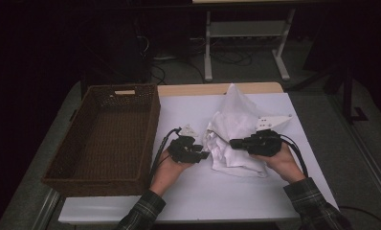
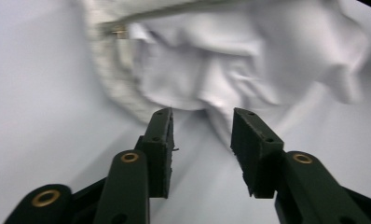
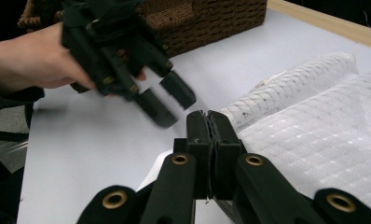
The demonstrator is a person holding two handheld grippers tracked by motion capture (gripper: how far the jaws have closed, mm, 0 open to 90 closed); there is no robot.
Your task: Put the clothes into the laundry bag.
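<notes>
From the high view, a crumpled white cloth (image 1: 236, 132) lies on the white worktop (image 1: 198, 187), right of a brown wicker basket (image 1: 107, 134) that stands at the left edge. The left gripper (image 1: 204, 155) sits just beside the cloth's left edge, pointing toward it. The right gripper (image 1: 234, 143) lies over the cloth's middle, pointing left.

In the left gripper view, the left gripper (image 2: 202, 126) has its jaws spread with bare worktop between them; the cloth (image 2: 211, 60) bunches just ahead of the tips, which do not press on it.

In the right gripper view, the right gripper (image 3: 207, 122) has its jaws pressed together, with a fold of cloth (image 3: 309, 140) apparently pinched between them. The left gripper (image 3: 167, 100) shows beyond, blurred, jaws apart, above the worktop, with the basket (image 3: 211, 18) behind it.
</notes>
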